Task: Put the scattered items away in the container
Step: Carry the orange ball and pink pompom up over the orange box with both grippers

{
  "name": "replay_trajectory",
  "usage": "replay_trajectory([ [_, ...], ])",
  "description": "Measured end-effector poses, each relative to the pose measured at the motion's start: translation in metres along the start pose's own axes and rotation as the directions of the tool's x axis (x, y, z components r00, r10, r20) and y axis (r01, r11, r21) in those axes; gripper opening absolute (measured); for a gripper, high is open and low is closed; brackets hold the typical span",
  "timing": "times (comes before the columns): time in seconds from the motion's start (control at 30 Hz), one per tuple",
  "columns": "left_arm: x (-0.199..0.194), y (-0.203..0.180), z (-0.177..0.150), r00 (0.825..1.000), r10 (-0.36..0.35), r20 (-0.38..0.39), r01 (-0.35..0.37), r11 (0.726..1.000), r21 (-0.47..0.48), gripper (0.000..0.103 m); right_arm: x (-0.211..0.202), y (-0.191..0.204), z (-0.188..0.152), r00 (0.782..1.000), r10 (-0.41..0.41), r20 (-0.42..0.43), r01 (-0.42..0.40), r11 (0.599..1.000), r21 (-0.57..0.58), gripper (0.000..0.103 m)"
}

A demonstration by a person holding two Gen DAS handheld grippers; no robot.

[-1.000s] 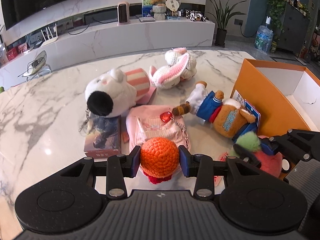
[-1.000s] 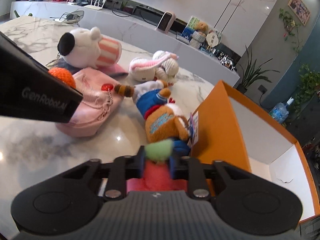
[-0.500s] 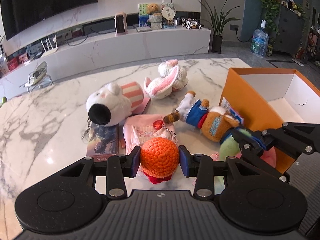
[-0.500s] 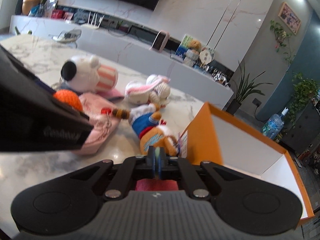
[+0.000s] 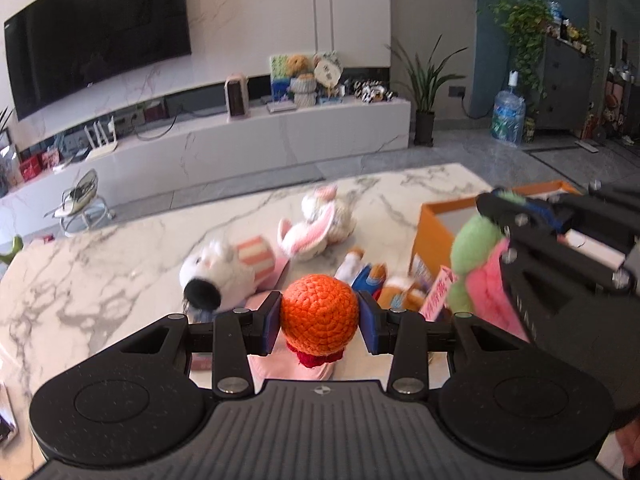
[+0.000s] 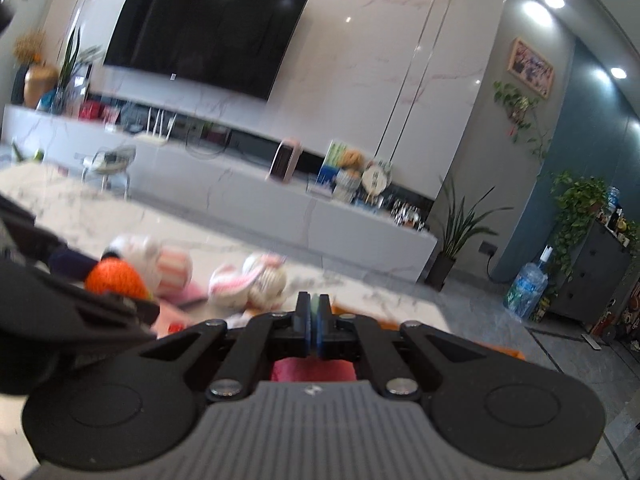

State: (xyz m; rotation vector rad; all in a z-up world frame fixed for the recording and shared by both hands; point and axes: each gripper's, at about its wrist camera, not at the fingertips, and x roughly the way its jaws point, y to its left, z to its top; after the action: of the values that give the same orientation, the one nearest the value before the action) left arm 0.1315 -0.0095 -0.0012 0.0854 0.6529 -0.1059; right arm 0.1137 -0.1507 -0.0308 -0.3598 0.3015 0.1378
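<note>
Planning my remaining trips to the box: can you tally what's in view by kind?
Soft toys held: 2 (orange crochet toy, pink-and-green toy)
Soft toys on table: 3 (white dog, bunny, bear)
Pink pouch: 1
Orange box: 1
Total: 7

Orange box (image 5: 434, 236) mostly hidden behind right tool (image 5: 505, 210) & pink-green toy (image 5: 478, 276); table toys blurred.
</note>
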Motion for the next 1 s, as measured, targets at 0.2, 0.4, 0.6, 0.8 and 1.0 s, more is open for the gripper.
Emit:
replay_trajectory([
  [0.2,-0.004,-0.023,0.023,0.995,-0.080,0.054,0.078,0.996,0.049,0.046,-0.002,-0.038,0.020,0.999,-0.015,0.035,0.012,0.997,0.082,0.002],
  [0.4,0.008,-0.052,0.049,0.979,-0.192,0.075,0.188,0.981,0.057,0.046,0.003,-0.085,0.027,0.999,-0.047,0.020,0.043,0.985,0.166,0.002],
  [0.6,0.032,-0.085,0.067,0.955,-0.289,0.072,0.283,0.956,0.081,0.046,0.020,-0.134,0.019,0.998,-0.056,-0.035,0.064,0.959,0.278,0.002],
  [0.8,0.066,-0.115,0.062,0.946,-0.323,0.008,0.318,0.935,0.155,0.046,0.052,-0.163,-0.010,0.990,0.007,-0.141,0.055,0.901,0.430,0.002],
  [1.0,0.090,-0.134,0.049,0.955,-0.294,-0.032,0.291,0.916,0.276,0.046,0.099,-0.182,-0.035,0.966,0.096,-0.240,0.067,0.805,0.589,0.003],
])
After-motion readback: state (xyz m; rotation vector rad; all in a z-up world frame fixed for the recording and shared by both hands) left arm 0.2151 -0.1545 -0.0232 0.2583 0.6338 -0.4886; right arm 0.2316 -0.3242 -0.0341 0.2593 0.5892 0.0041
